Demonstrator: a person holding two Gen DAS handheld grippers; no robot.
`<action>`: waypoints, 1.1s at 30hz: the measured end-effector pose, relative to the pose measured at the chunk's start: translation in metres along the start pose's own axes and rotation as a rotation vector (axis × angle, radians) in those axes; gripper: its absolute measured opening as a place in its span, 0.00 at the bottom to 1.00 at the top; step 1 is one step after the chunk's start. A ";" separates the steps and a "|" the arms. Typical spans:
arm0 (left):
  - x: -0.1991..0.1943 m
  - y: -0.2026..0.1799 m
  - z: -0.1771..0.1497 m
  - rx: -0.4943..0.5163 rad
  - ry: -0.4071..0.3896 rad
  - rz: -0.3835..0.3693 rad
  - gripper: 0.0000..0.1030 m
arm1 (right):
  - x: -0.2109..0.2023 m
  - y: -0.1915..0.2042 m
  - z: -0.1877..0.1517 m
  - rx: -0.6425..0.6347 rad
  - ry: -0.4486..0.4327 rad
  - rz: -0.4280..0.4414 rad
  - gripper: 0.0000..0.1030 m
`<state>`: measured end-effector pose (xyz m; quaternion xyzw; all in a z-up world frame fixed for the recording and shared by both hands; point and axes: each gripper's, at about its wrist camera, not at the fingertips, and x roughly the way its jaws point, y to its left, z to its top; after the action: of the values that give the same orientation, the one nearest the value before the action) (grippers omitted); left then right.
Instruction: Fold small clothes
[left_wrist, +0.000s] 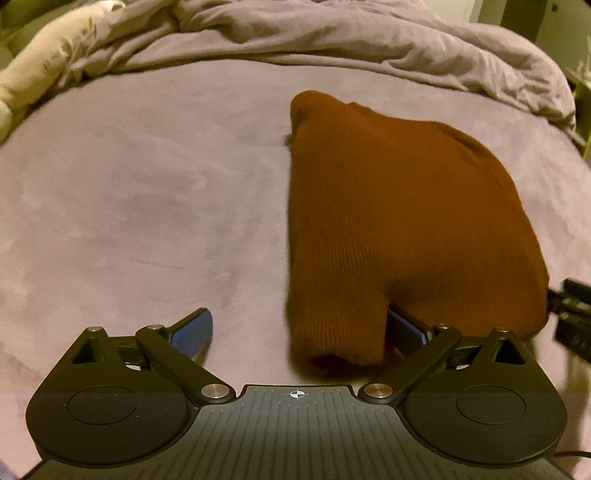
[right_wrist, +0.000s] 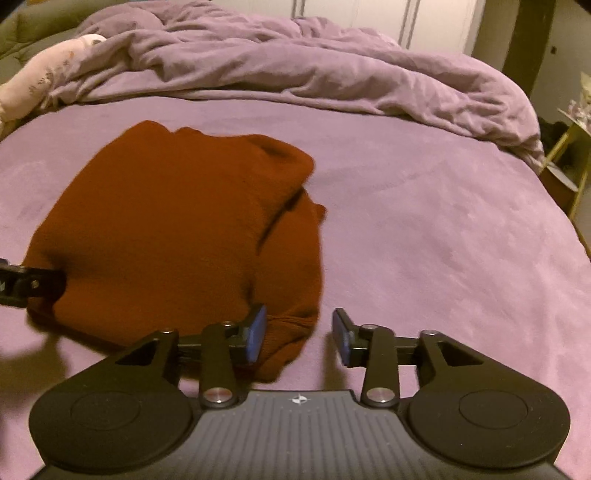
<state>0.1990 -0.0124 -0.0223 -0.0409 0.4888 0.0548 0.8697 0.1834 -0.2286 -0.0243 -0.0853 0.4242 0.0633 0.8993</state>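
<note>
A rust-brown knitted garment (left_wrist: 399, 206) lies folded on the purple bed sheet (left_wrist: 129, 206). My left gripper (left_wrist: 301, 332) stands wide open at its near left corner. That corner lies between the jaws, and the right pad (left_wrist: 404, 325) is tucked partly under the fabric. In the right wrist view the same garment (right_wrist: 177, 229) fills the left half. My right gripper (right_wrist: 299, 334) is open at the near right corner. The cloth rests against its left pad (right_wrist: 256, 334), and the right pad (right_wrist: 341, 336) stands apart from it.
A crumpled purple duvet (right_wrist: 332, 70) is bunched along the far side of the bed. A pale pillow or soft toy (right_wrist: 40, 70) lies at the far left. A gold-legged side table (right_wrist: 569, 158) stands off the bed's right edge.
</note>
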 end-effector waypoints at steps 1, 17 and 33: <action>-0.006 -0.001 -0.002 0.012 -0.005 0.017 0.99 | -0.004 -0.001 0.000 0.003 0.013 -0.029 0.40; -0.091 -0.010 -0.047 0.099 -0.031 0.068 1.00 | -0.117 0.016 -0.077 0.149 0.167 0.141 0.96; -0.103 0.000 -0.029 0.065 -0.022 0.024 1.00 | -0.127 0.045 -0.019 0.076 0.178 0.058 0.96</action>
<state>0.1213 -0.0220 0.0502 -0.0059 0.4814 0.0499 0.8751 0.0806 -0.1940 0.0574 -0.0443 0.5068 0.0653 0.8584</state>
